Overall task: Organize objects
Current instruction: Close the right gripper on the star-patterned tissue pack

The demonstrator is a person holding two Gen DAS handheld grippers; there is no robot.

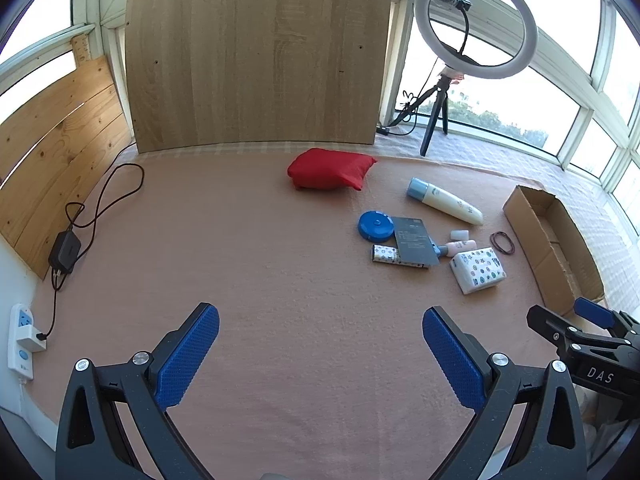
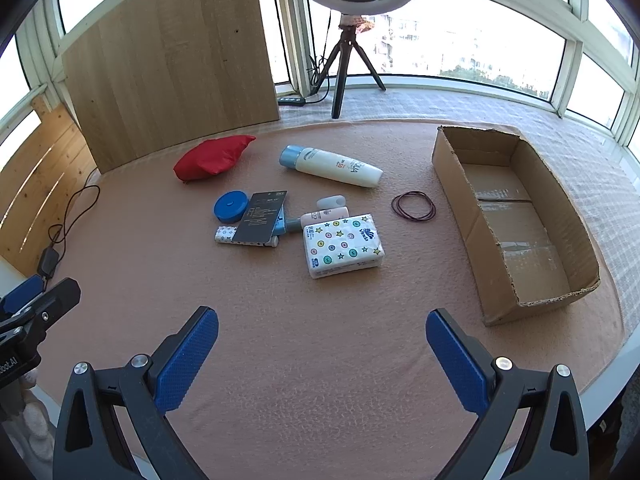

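Observation:
On the pink cloth lie a red pouch [image 2: 214, 158], a cream bottle with a blue cap [image 2: 332, 166], a round blue case [image 2: 230, 207], a dark card [image 2: 260, 216] over a patterned tube [image 2: 224, 236], a small pink bottle [image 2: 324, 214], a tissue pack [image 2: 342, 245] and rubber bands [image 2: 414, 207]. An open cardboard box [image 2: 516, 216] stands at the right with nothing in it. My right gripper [image 2: 322, 354] is open, well short of the tissue pack. My left gripper [image 1: 320, 354] is open over bare cloth, with the objects [image 1: 414, 240] ahead to its right.
A wooden board [image 1: 256, 56] leans at the back, and plank panelling [image 1: 52, 152] lines the left. A ring light on a tripod [image 1: 474, 24] stands by the windows. A black adapter with its cable [image 1: 66, 252] and a power strip [image 1: 22, 336] lie at the left edge.

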